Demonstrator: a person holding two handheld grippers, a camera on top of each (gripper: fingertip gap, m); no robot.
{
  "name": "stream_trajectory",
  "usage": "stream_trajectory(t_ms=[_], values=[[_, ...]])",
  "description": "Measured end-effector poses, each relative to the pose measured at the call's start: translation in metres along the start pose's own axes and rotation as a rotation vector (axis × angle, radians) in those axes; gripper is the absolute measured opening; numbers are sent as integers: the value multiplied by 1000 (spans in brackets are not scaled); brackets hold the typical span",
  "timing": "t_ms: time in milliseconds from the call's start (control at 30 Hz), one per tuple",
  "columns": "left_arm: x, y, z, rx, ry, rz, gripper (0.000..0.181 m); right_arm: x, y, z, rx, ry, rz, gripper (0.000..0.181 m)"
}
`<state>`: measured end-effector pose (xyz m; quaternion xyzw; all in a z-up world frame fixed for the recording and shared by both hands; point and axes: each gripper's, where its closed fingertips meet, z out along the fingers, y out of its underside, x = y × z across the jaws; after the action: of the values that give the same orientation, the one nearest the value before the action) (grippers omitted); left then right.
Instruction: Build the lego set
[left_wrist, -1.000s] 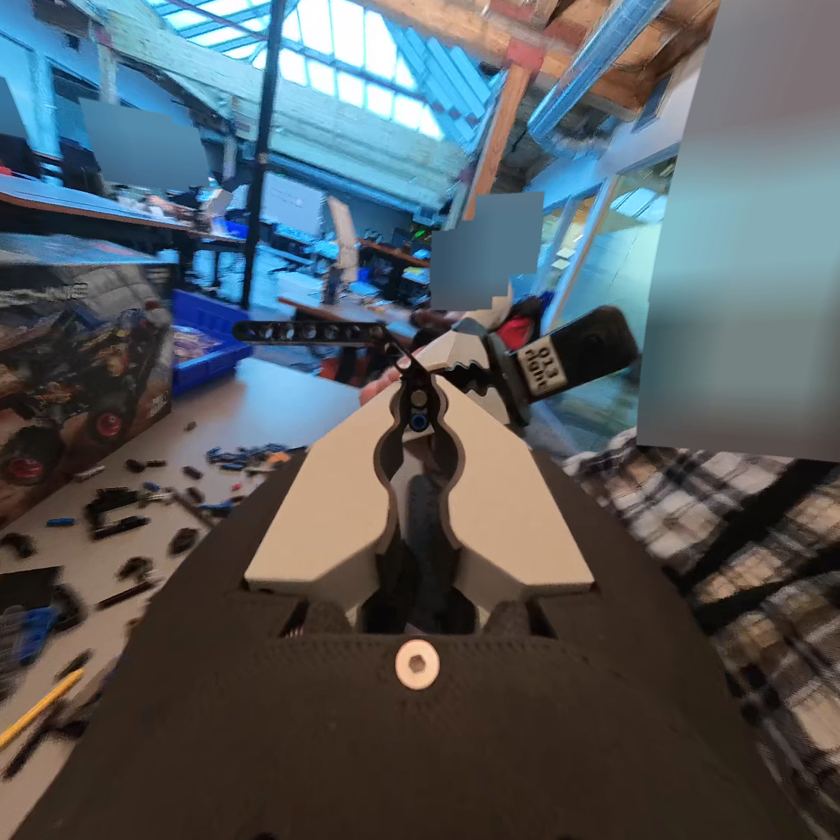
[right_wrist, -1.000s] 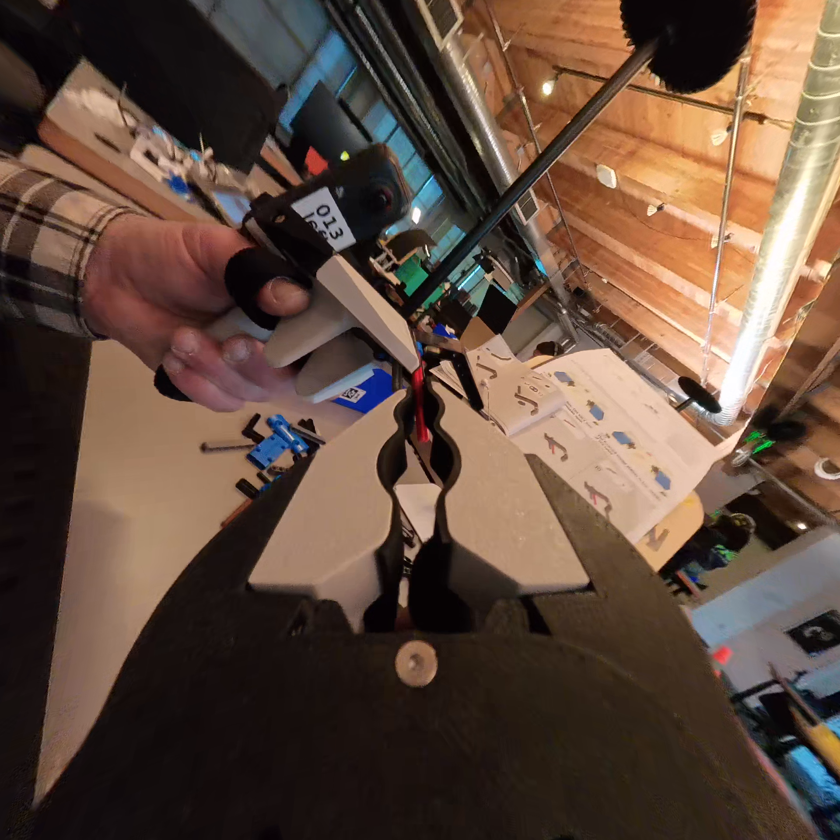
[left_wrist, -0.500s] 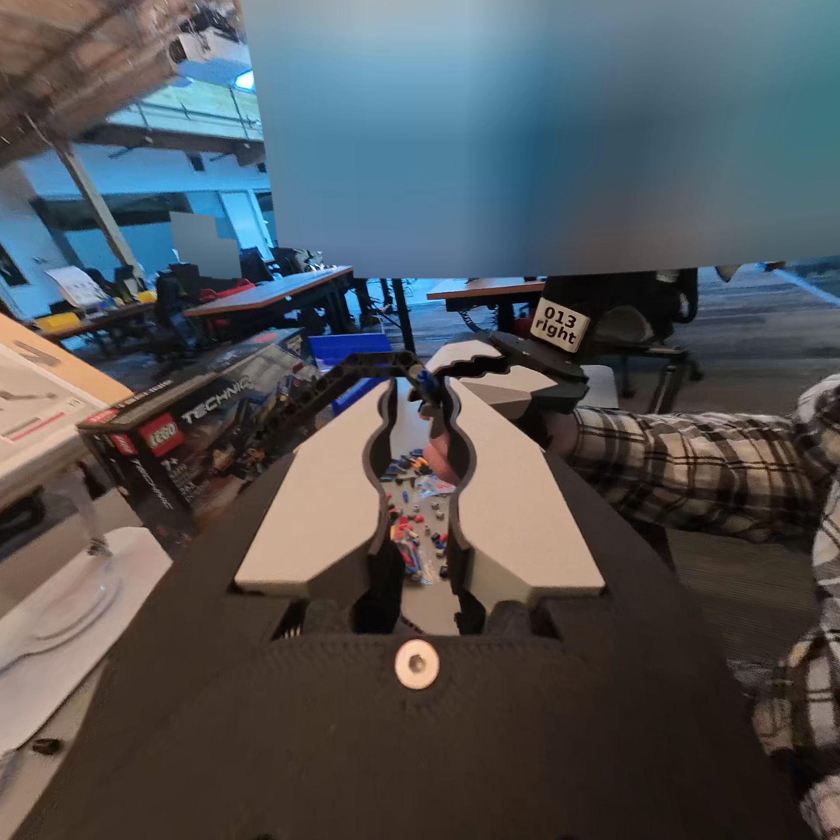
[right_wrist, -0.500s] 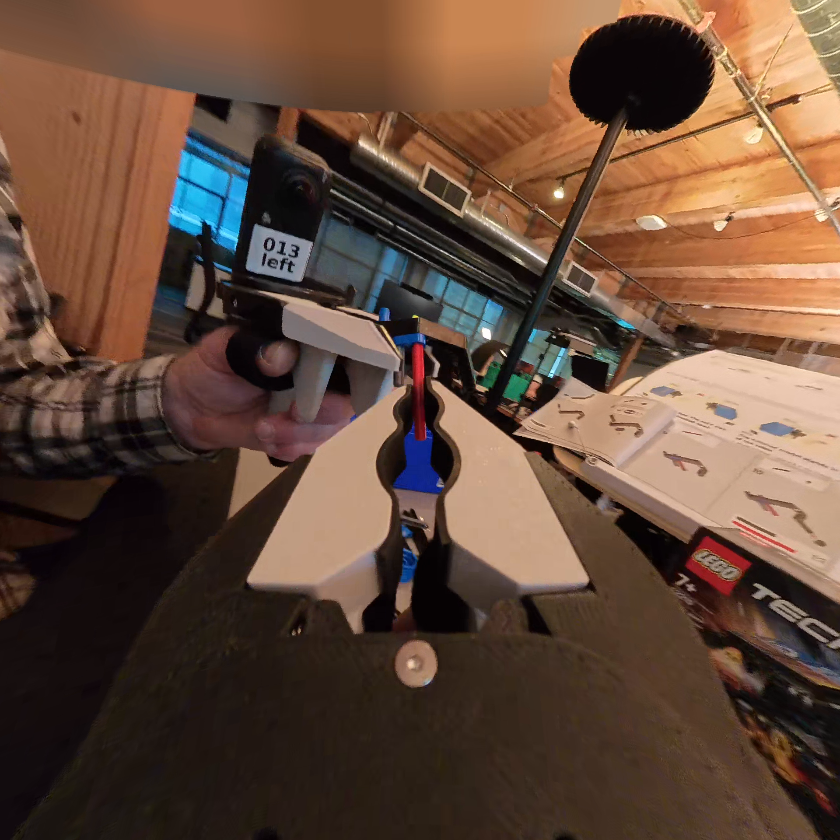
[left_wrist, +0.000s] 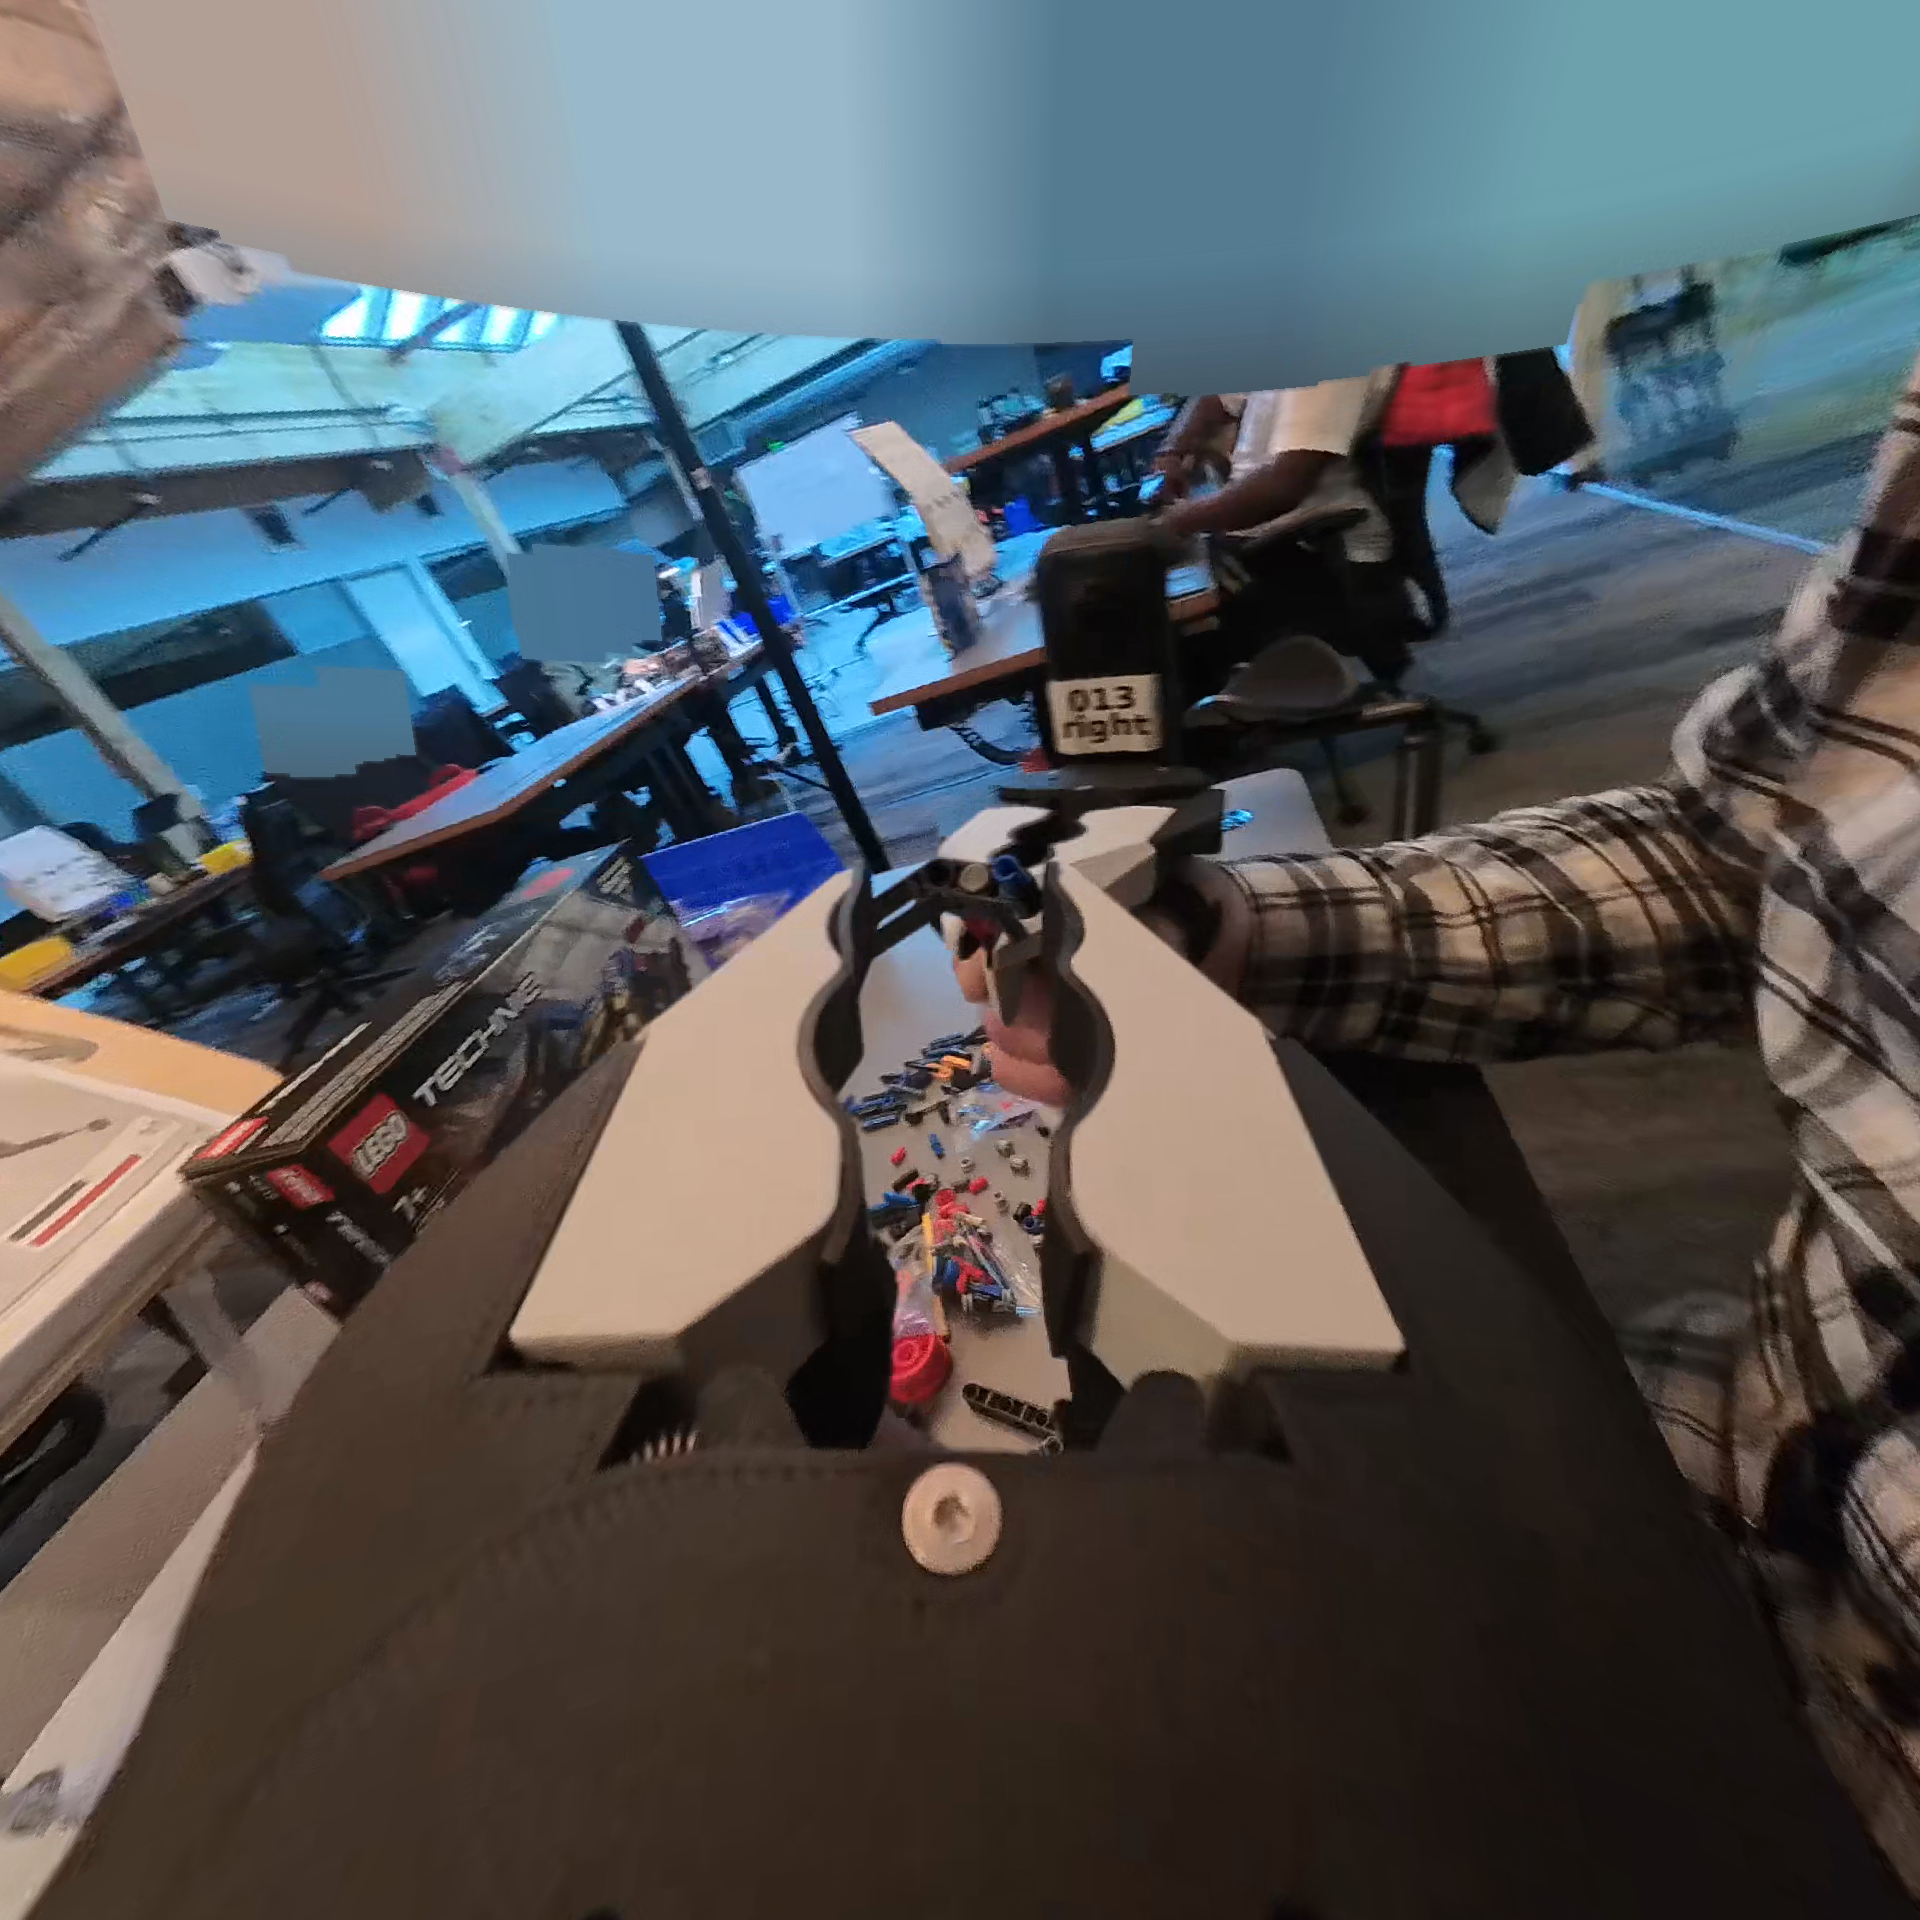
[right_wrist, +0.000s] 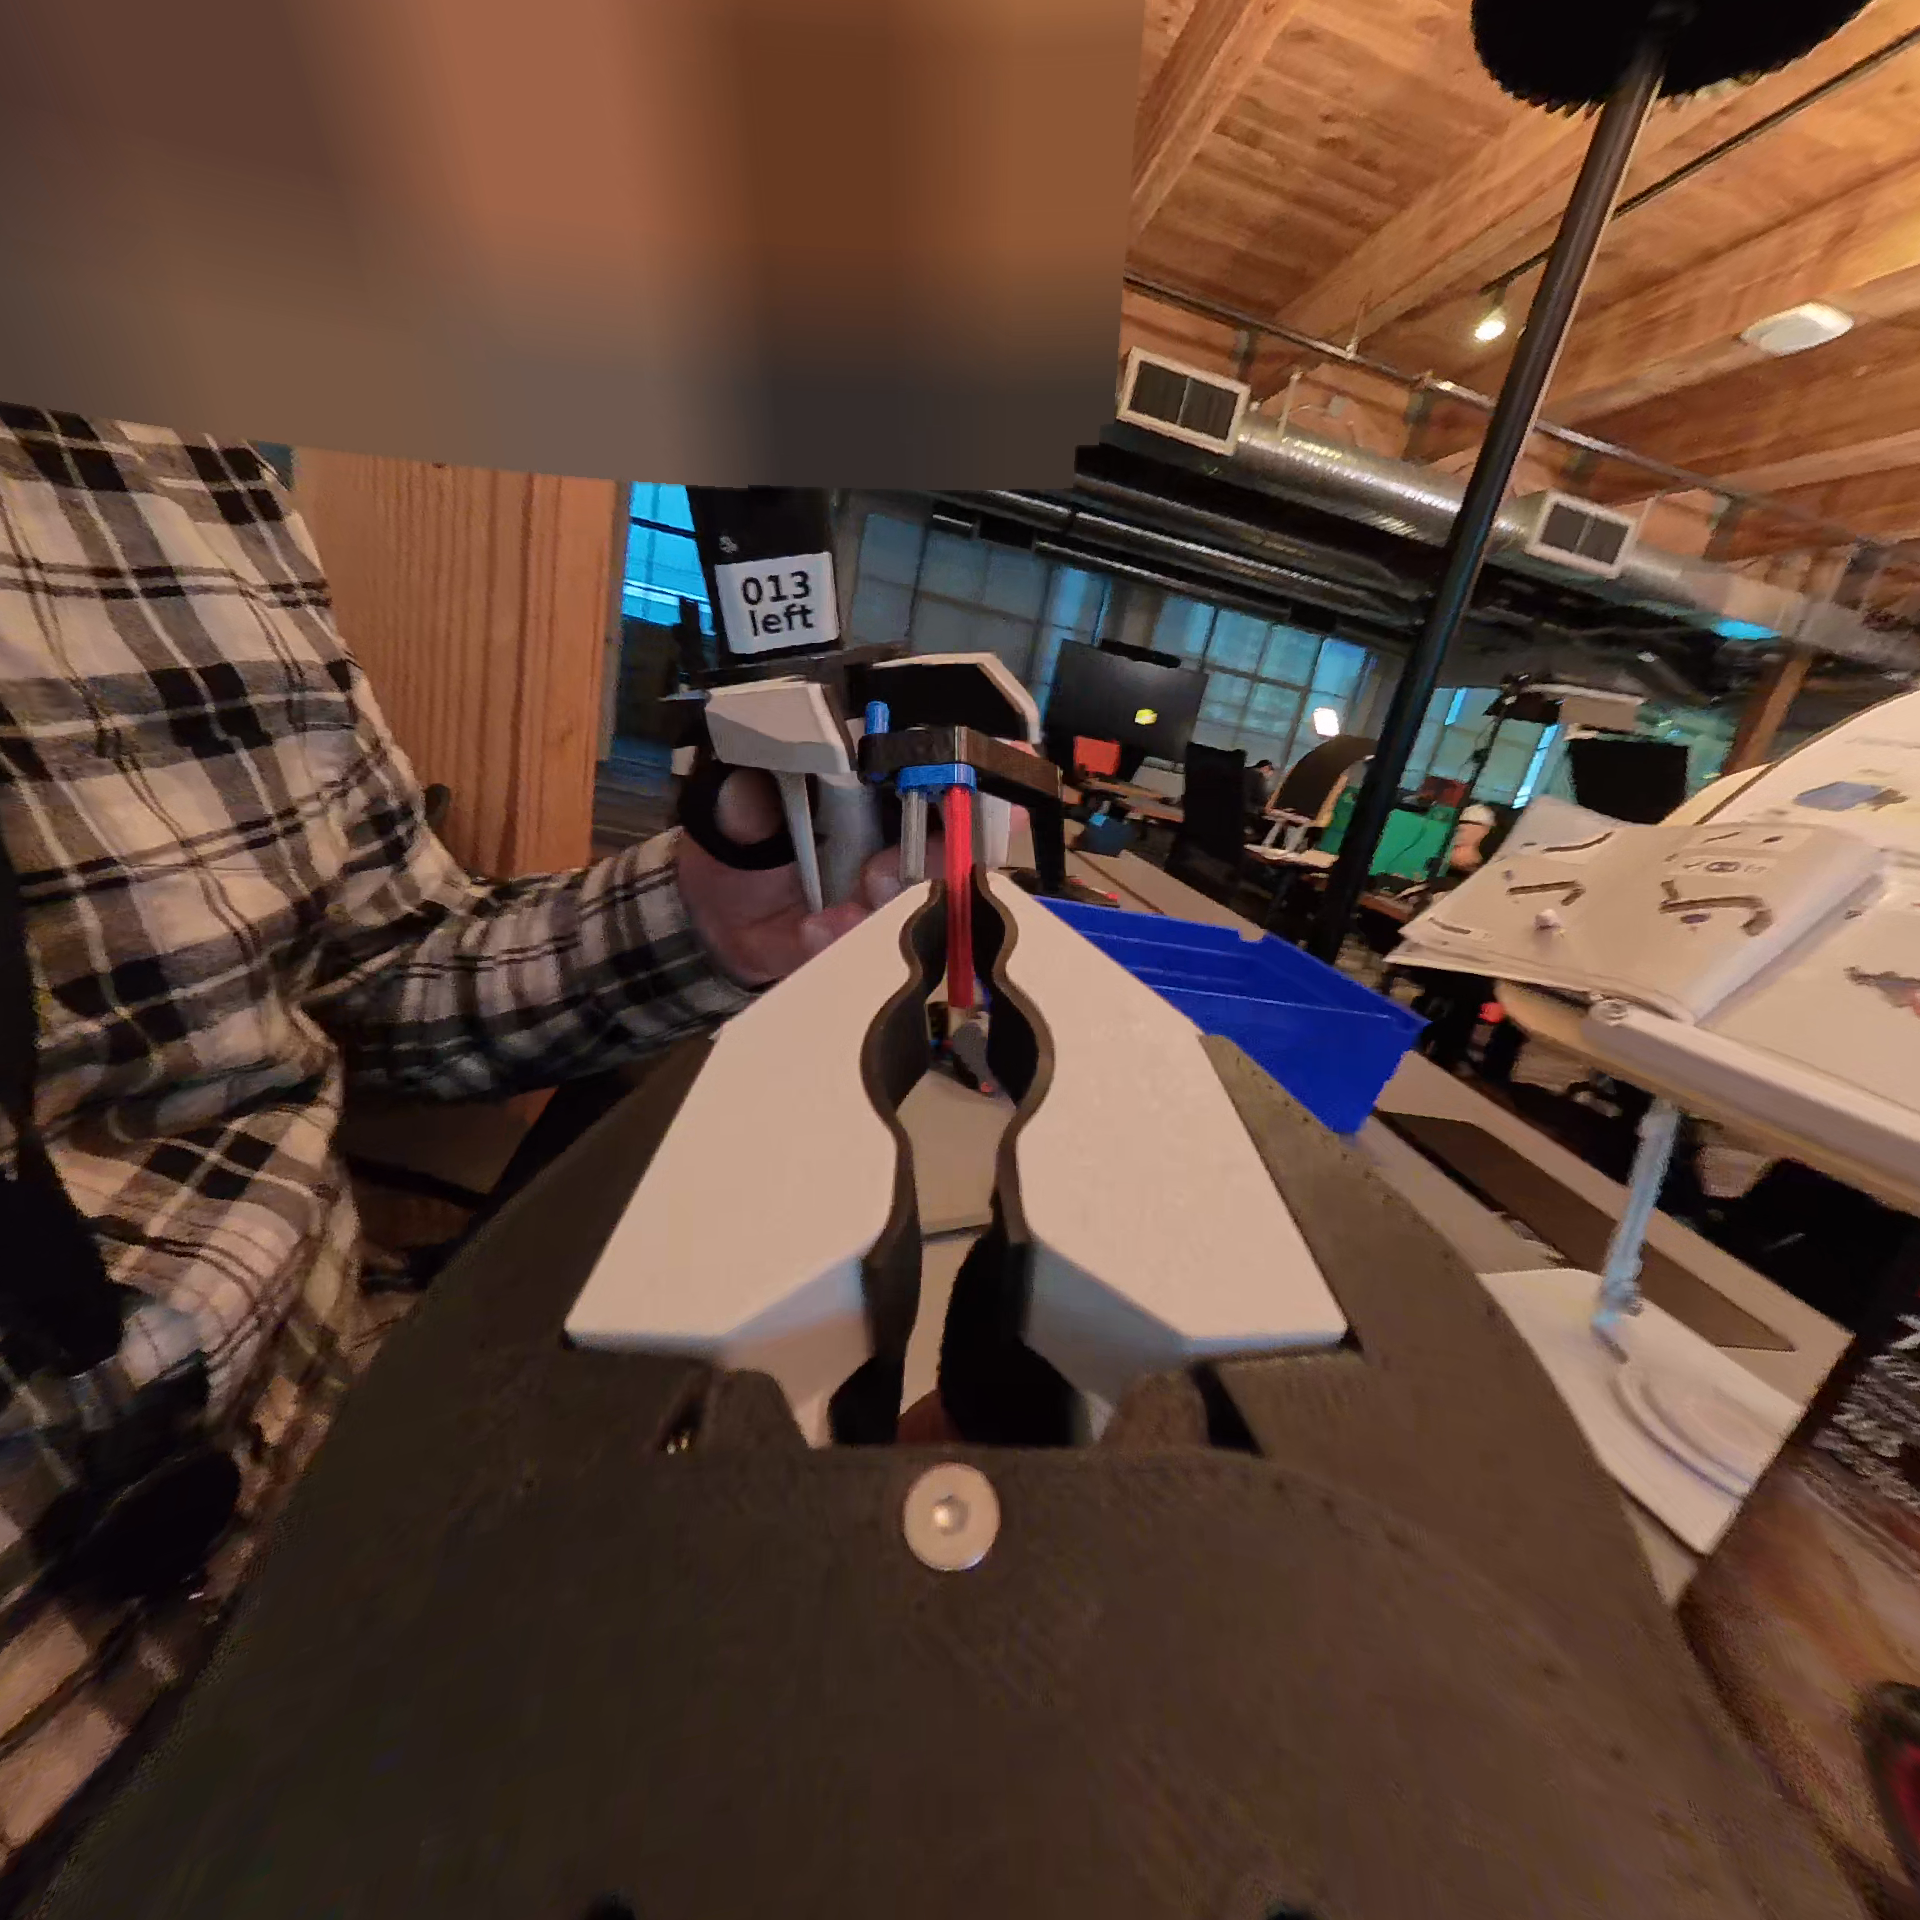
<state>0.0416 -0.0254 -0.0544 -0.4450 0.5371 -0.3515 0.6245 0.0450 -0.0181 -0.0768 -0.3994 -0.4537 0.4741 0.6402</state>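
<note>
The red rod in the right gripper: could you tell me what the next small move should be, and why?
Probably press the red rod a little further up into the blue connector. The right gripper pinches the rod, whose top meets the connector under the black beam held by the left gripper; I cannot tell whether it is fully seated.
</note>
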Motion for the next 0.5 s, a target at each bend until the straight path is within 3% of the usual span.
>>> stream_trajectory(t_ms=[300,500], values=[[11,0,5,3,75,1,37,-8,-1,3,-5,-24,-13,2],[10,-5,8,44,59,30,22,-8,-5,4,7,0,-7,2]])
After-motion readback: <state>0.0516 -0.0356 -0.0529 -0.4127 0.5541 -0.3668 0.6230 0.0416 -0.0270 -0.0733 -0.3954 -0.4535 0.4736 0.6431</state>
